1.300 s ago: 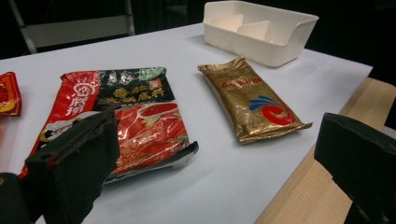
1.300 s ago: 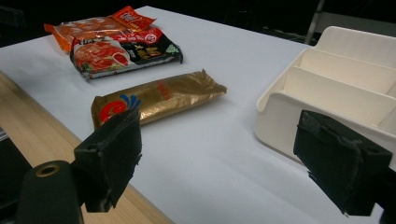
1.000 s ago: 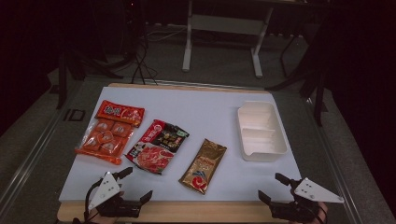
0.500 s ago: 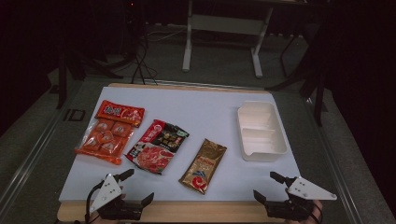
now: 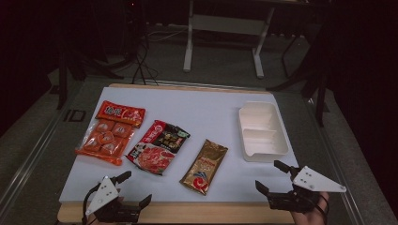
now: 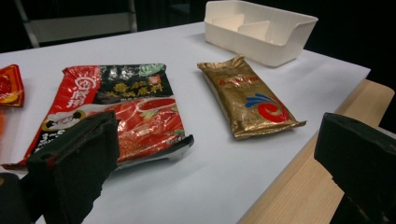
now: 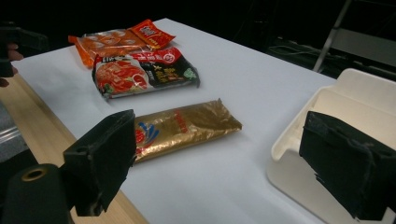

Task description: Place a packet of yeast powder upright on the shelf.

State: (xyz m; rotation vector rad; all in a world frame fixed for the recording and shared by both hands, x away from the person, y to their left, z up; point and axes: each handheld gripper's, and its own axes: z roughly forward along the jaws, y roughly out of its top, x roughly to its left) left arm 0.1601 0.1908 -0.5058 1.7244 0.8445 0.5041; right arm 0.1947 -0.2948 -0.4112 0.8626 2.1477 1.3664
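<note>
Three packets lie on the white mat (image 5: pixel 206 112). An orange snack pack (image 5: pixel 107 133) is at the left, a red and black pouch (image 5: pixel 158 146) is beside it, and a gold pouch (image 5: pixel 205 165) is near the middle front. My left gripper (image 5: pixel 137 187) hovers open at the near edge, in front of the red and black pouch (image 6: pixel 116 112), with nothing between its jaws. My right gripper (image 5: pixel 268 175) is open at the front right, between the gold pouch (image 7: pixel 182 126) and the white tray (image 7: pixel 355 107), holding nothing.
A white divided tray (image 5: pixel 261 131) stands empty at the right of the mat. A wooden table edge (image 5: pixel 197 213) runs along the front. Dark floor, metal legs (image 5: pixel 190 37) and cables lie beyond the far edge.
The right gripper has shifted slightly left along the front edge. The left gripper has barely moved. The packets and tray lie as before.
</note>
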